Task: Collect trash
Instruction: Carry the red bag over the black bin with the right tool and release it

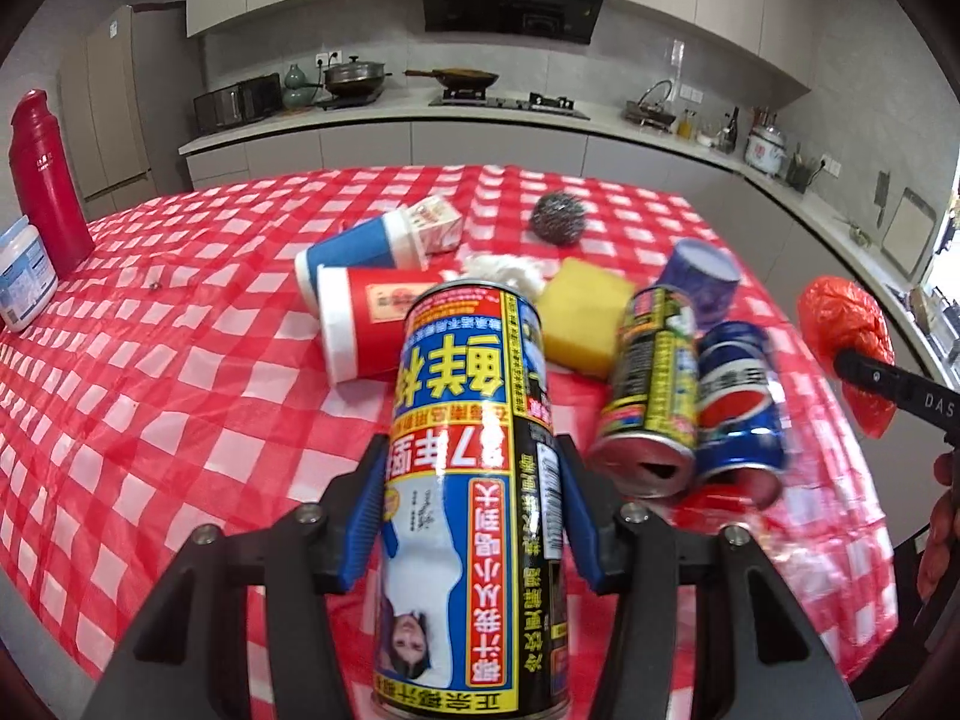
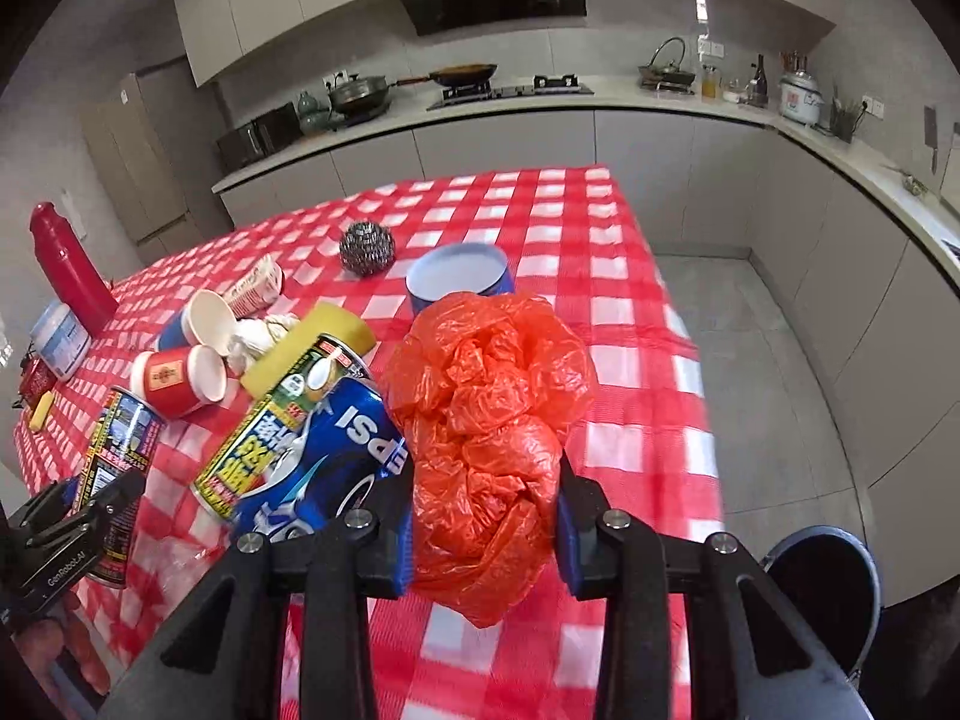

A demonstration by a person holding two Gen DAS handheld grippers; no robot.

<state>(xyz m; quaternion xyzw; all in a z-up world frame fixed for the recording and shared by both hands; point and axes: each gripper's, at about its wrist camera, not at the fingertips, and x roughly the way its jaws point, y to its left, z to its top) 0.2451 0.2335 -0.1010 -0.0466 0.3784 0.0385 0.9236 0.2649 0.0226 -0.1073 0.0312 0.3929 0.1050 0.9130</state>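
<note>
Two items are gripped: a can (image 1: 474, 480) by the left hand-held gripper (image 1: 471, 516), a plastic bag (image 2: 489, 420) by the right hand-held gripper (image 2: 486, 531); cups (image 1: 366, 324) at 11 o'clock remain uncollected on the desk (image 1: 150, 420).

left gripper (image 1: 471, 516) clamped on a tall yellow-blue drink can (image 1: 474, 480), blue pads on both sides, can upside down by its print. just right of the fingers: a second yellow can (image 1: 654, 384) and a pepsi can (image 1: 741, 402) lying side by side, touching, open ends toward camera. ahead: red paper cup (image 1: 366, 324) and blue paper cup (image 1: 354, 258) on their sides, yellow sponge (image 1: 582, 312). far ahead: steel wool scourer (image 1: 558, 219). far right: right gripper (image 1: 888, 378) gripping an orange plastic bag (image 1: 846, 324).
</note>
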